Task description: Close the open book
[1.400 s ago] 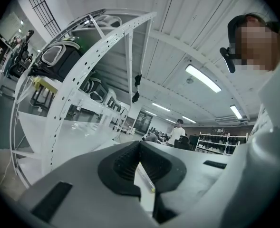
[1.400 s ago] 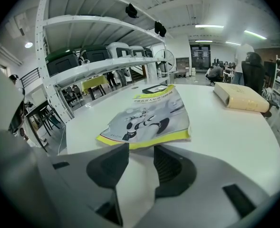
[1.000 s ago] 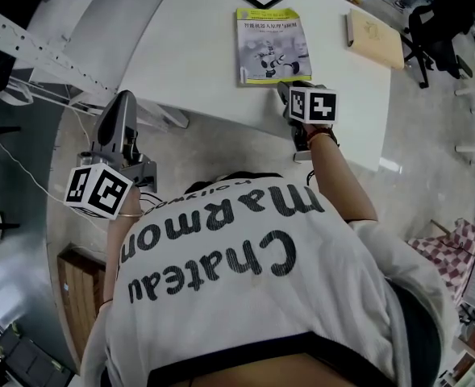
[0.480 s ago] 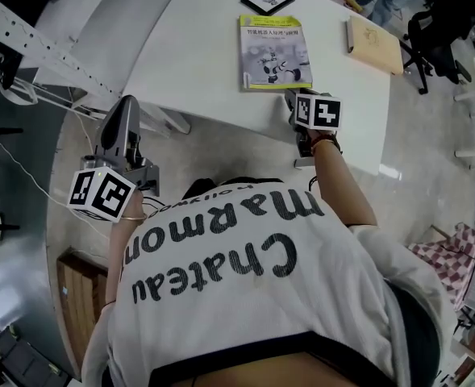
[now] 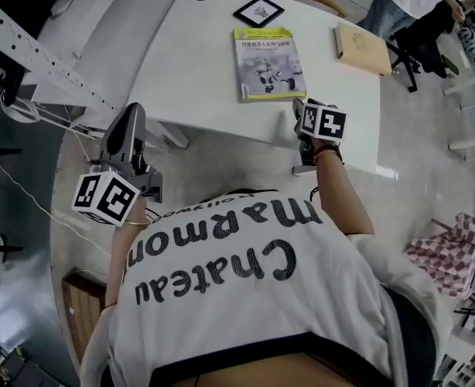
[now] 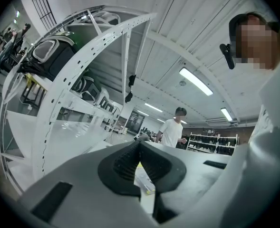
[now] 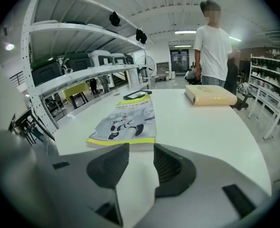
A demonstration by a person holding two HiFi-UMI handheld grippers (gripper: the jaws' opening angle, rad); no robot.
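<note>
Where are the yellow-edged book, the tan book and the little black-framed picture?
yellow-edged book (image 5: 268, 63), head view, middle of its closed cover.
tan book (image 5: 364, 48), head view, middle of its cover.
black-framed picture (image 5: 258, 10), head view, its white centre.

Setting: you stand in a large lab or workshop hall.
Evidence:
- white perforated-steel racking (image 6: 52, 108) beside you, black cases (image 6: 47, 51) on its shelves
- ceiling strip lights (image 6: 197, 81)
- polished pale floor (image 5: 237, 164)
- long white bench (image 5: 189, 63) before you
- open shelving units (image 7: 268, 75) along the far side
- another person (image 7: 211, 42) standing beyond the bench
</note>
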